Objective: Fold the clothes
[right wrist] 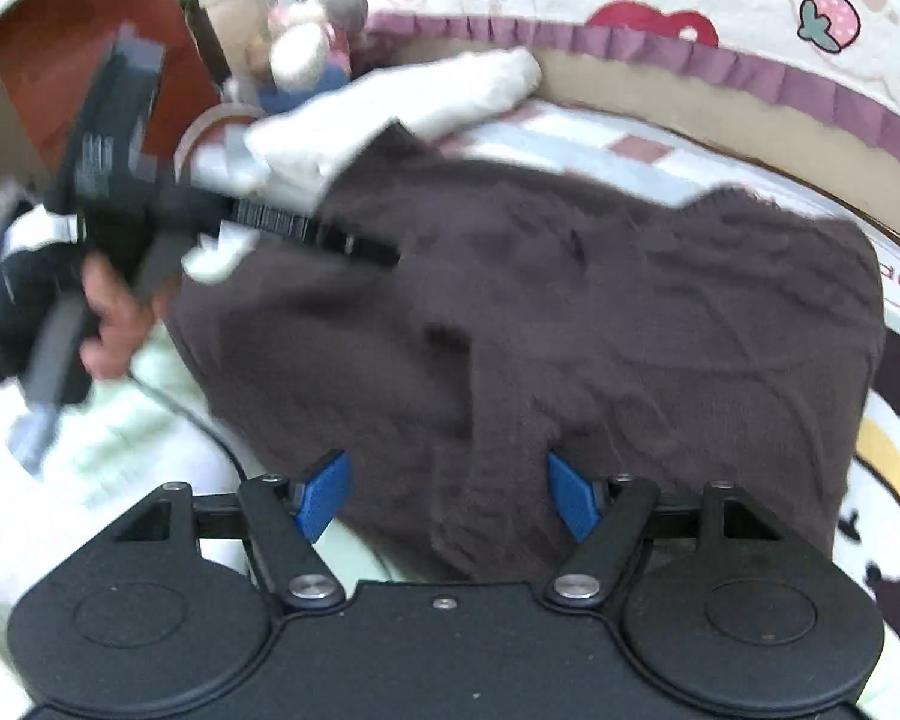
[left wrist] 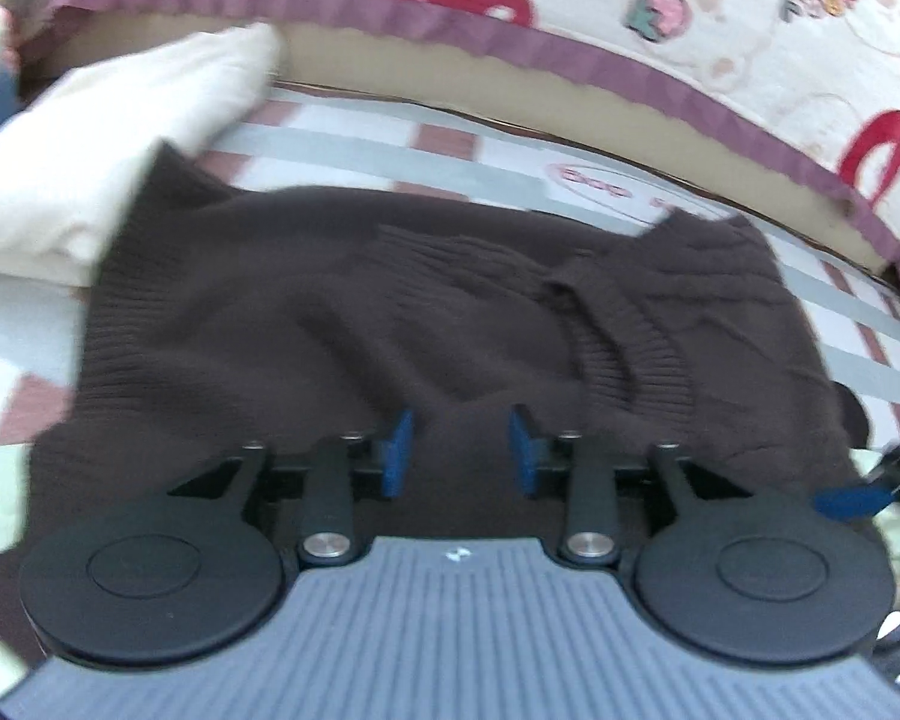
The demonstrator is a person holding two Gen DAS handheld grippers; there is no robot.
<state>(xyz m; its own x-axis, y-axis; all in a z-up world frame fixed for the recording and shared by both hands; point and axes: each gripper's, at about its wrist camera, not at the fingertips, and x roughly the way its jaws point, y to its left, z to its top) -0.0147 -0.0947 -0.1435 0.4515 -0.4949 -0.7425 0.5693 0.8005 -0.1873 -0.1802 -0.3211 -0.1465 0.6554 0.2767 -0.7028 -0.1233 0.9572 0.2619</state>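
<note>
We find a dark brown knitted sweater spread on a bed covered with a checked sheet of white, grey and pink. At the bed's far left corner a cream folded cloth lies with its near edge touching the sweater's left side. In the right wrist view a plush toy sits beyond that cloth, beside a reddish-brown wooden panel.

The left gripper hangs over the near edge of the sweater. Its blue pads stand apart, with brown knit showing in the gap; we see nothing clamped between them. In the right wrist view a hand holds this tool by its grey handle at the sweater's left border, though motion blur hides detail.

The sweater's ribbed collar lies right of centre, turned over the body of the garment. The fabric is rumpled rather than flat.

The right gripper is also over the sweater's near edge, its jaws wide apart. A raised fold of knit rises between the pads; we cannot tell whether they touch it.

Along the bed's far edge runs a cream quilt printed with red shapes and strawberries, trimmed with a purple ruffle.
</note>
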